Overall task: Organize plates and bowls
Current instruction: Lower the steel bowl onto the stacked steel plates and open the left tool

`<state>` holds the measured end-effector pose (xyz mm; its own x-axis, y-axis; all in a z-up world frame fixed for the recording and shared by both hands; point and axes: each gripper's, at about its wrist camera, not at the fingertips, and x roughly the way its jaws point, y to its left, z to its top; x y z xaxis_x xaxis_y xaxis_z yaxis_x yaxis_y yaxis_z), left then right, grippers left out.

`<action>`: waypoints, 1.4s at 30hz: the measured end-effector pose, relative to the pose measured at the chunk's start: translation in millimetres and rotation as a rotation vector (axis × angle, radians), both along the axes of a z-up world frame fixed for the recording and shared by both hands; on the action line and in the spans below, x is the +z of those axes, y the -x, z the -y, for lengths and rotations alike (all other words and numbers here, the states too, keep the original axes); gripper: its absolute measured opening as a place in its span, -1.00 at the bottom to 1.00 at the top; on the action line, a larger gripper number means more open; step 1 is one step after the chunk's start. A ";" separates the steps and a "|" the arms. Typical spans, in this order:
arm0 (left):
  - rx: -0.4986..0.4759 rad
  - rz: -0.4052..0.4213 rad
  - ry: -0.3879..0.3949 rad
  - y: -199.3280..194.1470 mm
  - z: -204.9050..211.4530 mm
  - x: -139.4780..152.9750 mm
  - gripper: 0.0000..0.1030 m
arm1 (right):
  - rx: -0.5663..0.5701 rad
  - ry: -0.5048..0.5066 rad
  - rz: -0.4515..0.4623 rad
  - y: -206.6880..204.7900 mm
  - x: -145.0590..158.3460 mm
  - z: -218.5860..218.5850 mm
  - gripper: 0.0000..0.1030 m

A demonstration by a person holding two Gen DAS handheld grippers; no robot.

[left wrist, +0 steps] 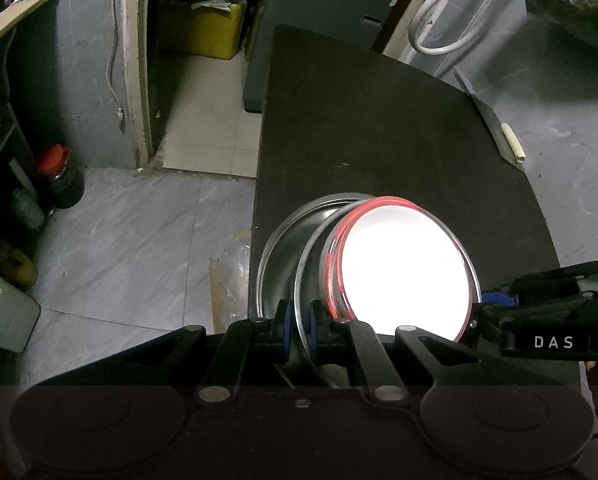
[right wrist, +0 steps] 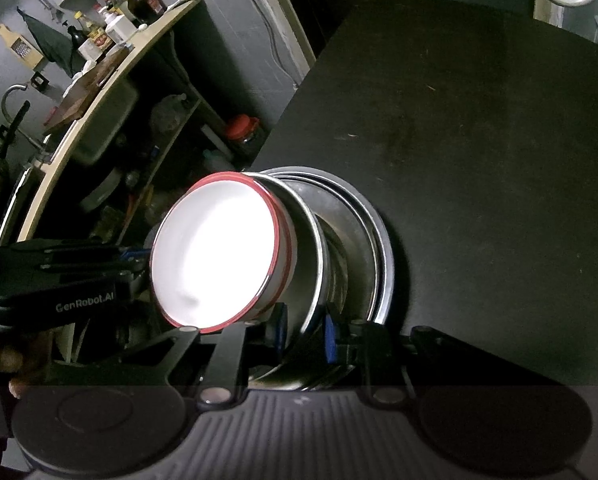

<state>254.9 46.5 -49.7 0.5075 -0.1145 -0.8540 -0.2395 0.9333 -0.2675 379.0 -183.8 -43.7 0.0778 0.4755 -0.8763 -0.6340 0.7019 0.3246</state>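
Left gripper [left wrist: 299, 334] pinches the rim of a steel plate [left wrist: 319, 264] carrying a white red-rimmed bowl [left wrist: 405, 268]. Right gripper [right wrist: 305, 332] clamps the same plate's opposite rim (blue pads on both). Plate sits tilted above a second steel plate [left wrist: 277, 248], probably lifted clear, at the near left edge of the black table [left wrist: 379, 120].

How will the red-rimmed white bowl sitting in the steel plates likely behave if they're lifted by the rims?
The white bowl sits loose in the upper steel plate, so it may slide on the smooth metal. It looks rigid and possibly chippable. Both grippers' jaws pinch thin rims, so the plates may tilt.
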 end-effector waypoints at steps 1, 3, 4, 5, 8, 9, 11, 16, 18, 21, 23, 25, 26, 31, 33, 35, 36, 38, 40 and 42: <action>-0.001 0.000 -0.003 -0.8 0.3 0.1 -0.85 | -0.001 0.000 0.000 -0.5 -0.4 -0.1 -0.57; -0.003 0.000 -0.007 -1.7 0.7 -0.4 -0.84 | -0.003 0.000 0.001 -1.8 -1.1 0.1 -0.57; -0.004 0.000 -0.008 -2.5 1.1 -0.7 -0.84 | -0.005 0.001 0.001 -2.4 -1.5 -0.1 -0.57; -0.005 -0.001 -0.010 -2.9 2.0 -1.0 -0.84 | -0.007 0.002 0.001 -2.6 -1.9 0.3 -0.57; -0.008 -0.002 -0.013 -3.3 3.6 -1.9 -0.84 | -0.015 0.003 -0.002 -3.7 -3.8 2.0 -0.57; -0.009 -0.002 -0.013 -3.8 4.0 -2.1 -0.84 | -0.019 0.000 -0.004 -4.0 -3.7 2.9 -0.58; -0.011 -0.002 -0.011 -4.7 4.3 -2.6 -0.84 | -0.022 0.002 -0.001 -5.0 -3.2 3.4 -0.58; -0.011 -0.001 -0.009 -5.0 3.6 -3.5 -0.83 | -0.029 0.000 0.002 -3.7 -3.3 2.8 -0.58; -0.010 0.000 -0.009 -5.3 3.4 -3.8 -0.83 | -0.032 0.000 0.005 -3.2 -3.4 2.9 -0.58; -0.011 0.001 -0.009 -5.2 3.4 -3.7 -0.83 | -0.036 0.000 0.007 -3.7 -3.5 3.7 -0.58; -0.011 0.002 -0.009 -5.6 3.5 -4.2 -0.83 | -0.039 -0.001 0.009 -3.1 -3.4 3.4 -0.58; -0.011 0.002 -0.010 -5.6 3.5 -4.3 -0.83 | -0.042 -0.003 0.009 -3.7 -3.3 3.6 -0.58; -0.010 0.002 -0.009 -5.5 3.5 -4.4 -0.83 | -0.043 -0.004 0.009 -3.9 -3.3 3.7 -0.58; -0.010 0.003 -0.008 -6.1 3.4 -4.4 -0.83 | -0.047 -0.006 0.009 -5.8 -4.3 3.9 -0.58; -0.010 0.003 -0.008 -6.1 3.5 -4.4 -0.83 | -0.049 -0.007 0.008 -6.1 -4.2 3.8 -0.58; -0.009 0.003 -0.009 -6.6 3.3 -4.2 -0.83 | -0.052 -0.009 0.008 -5.9 -3.9 4.2 -0.58; -0.009 0.003 -0.008 -6.6 3.1 -4.3 -0.82 | -0.054 -0.011 0.007 -5.8 -4.0 4.6 -0.58; -0.008 0.003 -0.007 -7.1 3.1 -4.3 -0.82 | -0.058 -0.014 0.005 -5.7 -4.2 5.1 -0.58; -0.006 0.003 -0.006 -7.7 3.1 -4.3 -0.82 | -0.058 -0.014 0.005 -5.3 -3.8 4.8 -0.58; -0.005 0.004 -0.005 -8.5 2.9 -4.3 -0.82 | -0.059 -0.012 0.007 -5.1 -3.8 4.7 -0.58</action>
